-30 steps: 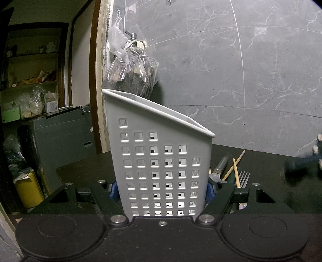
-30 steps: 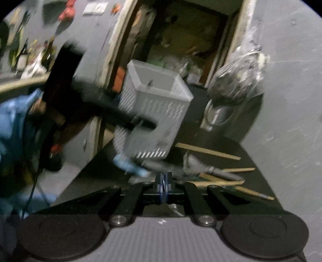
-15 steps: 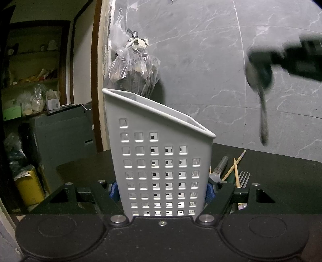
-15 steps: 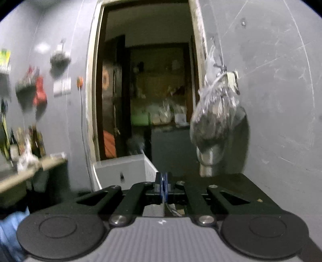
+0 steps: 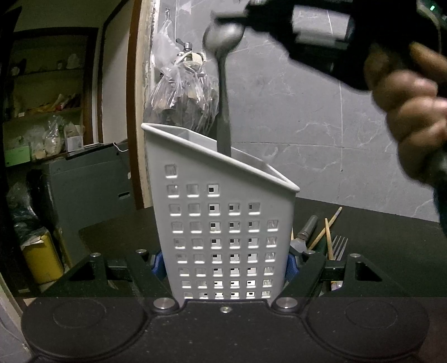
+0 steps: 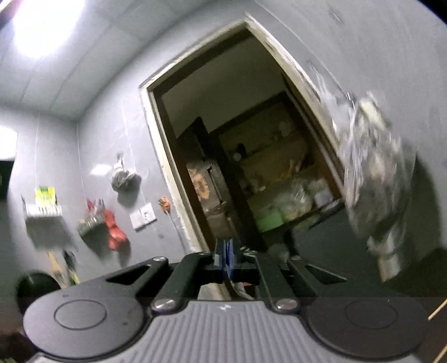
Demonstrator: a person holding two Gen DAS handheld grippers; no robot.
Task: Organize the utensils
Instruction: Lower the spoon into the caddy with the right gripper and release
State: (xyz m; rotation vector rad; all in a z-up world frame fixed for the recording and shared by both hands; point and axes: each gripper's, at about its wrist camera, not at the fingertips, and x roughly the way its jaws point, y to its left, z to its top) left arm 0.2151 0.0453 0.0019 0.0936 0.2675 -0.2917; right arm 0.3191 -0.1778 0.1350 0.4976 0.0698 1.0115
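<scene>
i keep my left tool point(image 5: 225, 265) clamped on the pale perforated plastic utensil caddy point(image 5: 220, 223), centre frame, steadying it while my right tool point(image 5: 248, 21), pinching the grey metal spoon point(image 5: 223, 83), lowers its handle inside.

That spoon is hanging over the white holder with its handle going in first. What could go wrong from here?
The spoon is pinched only at its bowl by the right tool, so it may swing or slip. Its handle hangs close to the caddy rim and could catch there instead of dropping in. The caddy is tall with a slanted top; the left tool clamps it only near the base, so a knock up high might tilt it onto the fork and chopsticks behind it.
</scene>
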